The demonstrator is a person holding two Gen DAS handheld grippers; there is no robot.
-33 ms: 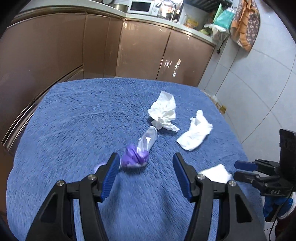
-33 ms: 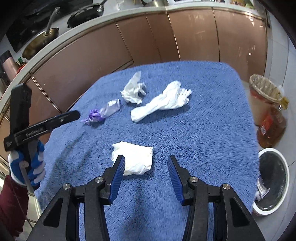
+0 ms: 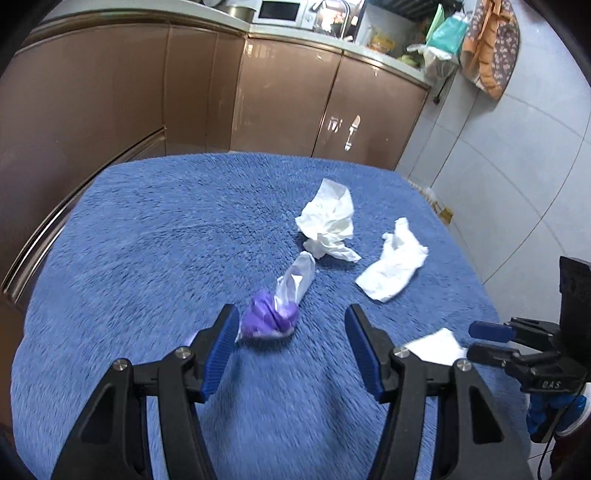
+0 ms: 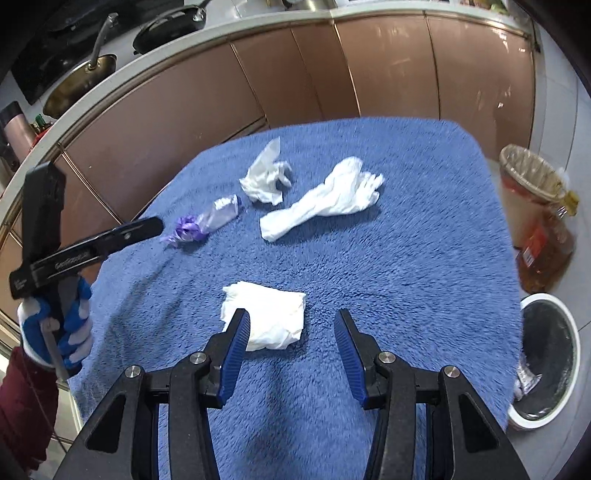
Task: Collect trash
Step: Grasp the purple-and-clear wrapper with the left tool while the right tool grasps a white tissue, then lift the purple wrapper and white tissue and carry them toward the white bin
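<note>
Both tongs are spread wide over the blue-covered counter (image 4: 406,229). The left tongs (image 3: 291,341) face a purple-and-clear wrapper (image 3: 275,312), perhaps brushing its inner left pad. The right tongs (image 4: 290,338) hover at a folded white tissue (image 4: 269,314).

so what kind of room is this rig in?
Almost certainly a home kitchen: brown base cabinets under a counter, a microwave on it, a frying pan on the hob.

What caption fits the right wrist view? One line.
Open right hand-held gripper poised over a folded tissue on the blue towel.
</note>
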